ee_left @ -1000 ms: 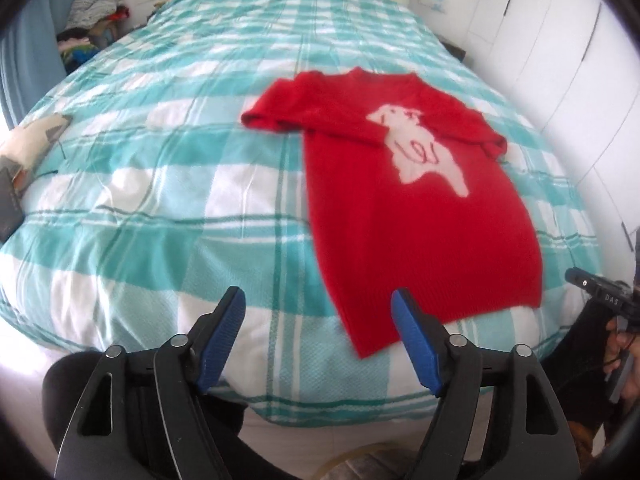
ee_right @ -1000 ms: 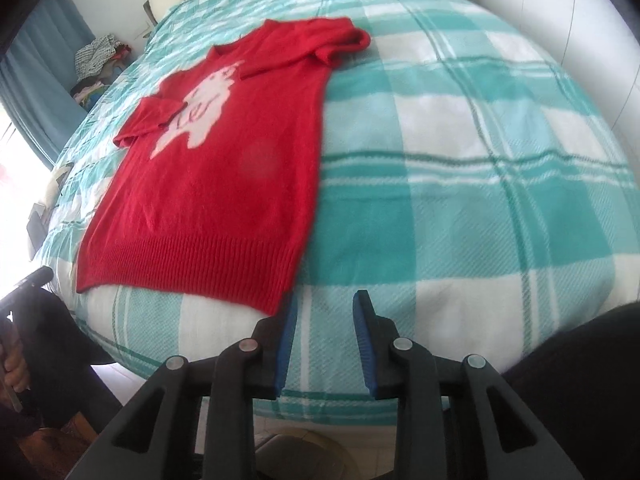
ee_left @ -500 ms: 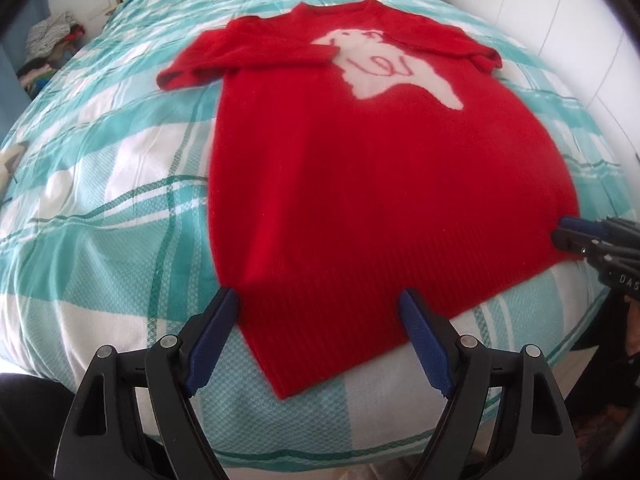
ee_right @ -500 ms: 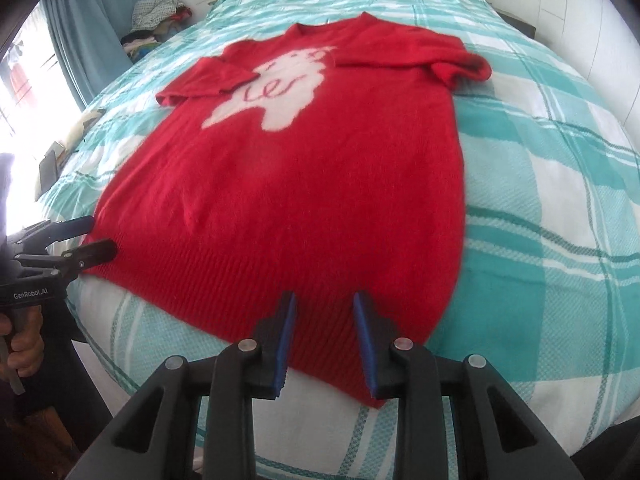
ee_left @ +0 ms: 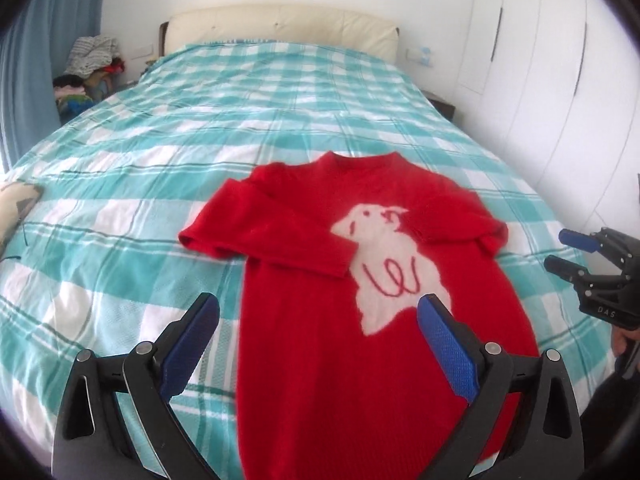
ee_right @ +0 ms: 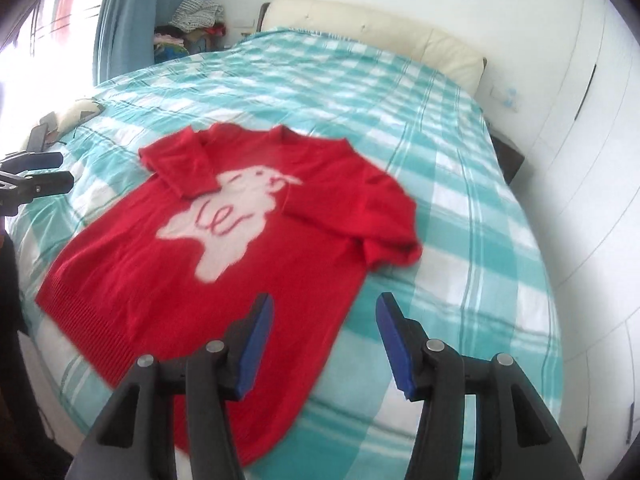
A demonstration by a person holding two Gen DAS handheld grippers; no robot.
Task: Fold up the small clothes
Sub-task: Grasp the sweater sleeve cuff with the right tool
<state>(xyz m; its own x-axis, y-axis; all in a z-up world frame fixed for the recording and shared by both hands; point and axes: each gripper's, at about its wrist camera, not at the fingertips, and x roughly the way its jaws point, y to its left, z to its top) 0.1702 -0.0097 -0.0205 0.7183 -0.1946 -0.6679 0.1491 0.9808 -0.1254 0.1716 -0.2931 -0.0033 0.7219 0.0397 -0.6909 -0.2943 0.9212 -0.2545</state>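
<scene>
While both views look down its length, the wide bed (ee_left: 168, 168) covered in a teal-and-white checked bedspread fills most of each picture, with a cream padded headboard (ee_left: 280, 26) at its far end. White wardrobe doors (ee_left: 540, 60) line the wall on the right of the bed, and a blue curtain (ee_right: 152, 12) hangs on the left, with a heap of mixed clothes (ee_right: 192, 20) piled just beside it near the head of the bed.

Spread flat on the near half of the bed lies the small red knitted sweater (ee_left: 352, 360) with a white animal figure on its chest (ee_left: 392, 264), neckline toward the headboard and ribbed hem (ee_right: 92, 320) toward the cameras. Each sleeve is folded inward: the one on the left of the pictures crosses the chest and touches the white figure (ee_left: 288, 240), and the other is doubled back on itself at the right edge of the body (ee_right: 384, 220).

Above the lower part of the sweater hang the left tongs (ee_left: 318, 340), black with blue pads, spread wide and holding nothing. Over the sweater's right edge, the right tongs (ee_right: 326, 340) are of the same make, also parted and empty, though less widely. Each pair shows at the edge of the other's view, clear of the cloth. A pale, cushion-like item (ee_right: 78, 114) lies at the left edge of the bed; what it is cannot be told.
</scene>
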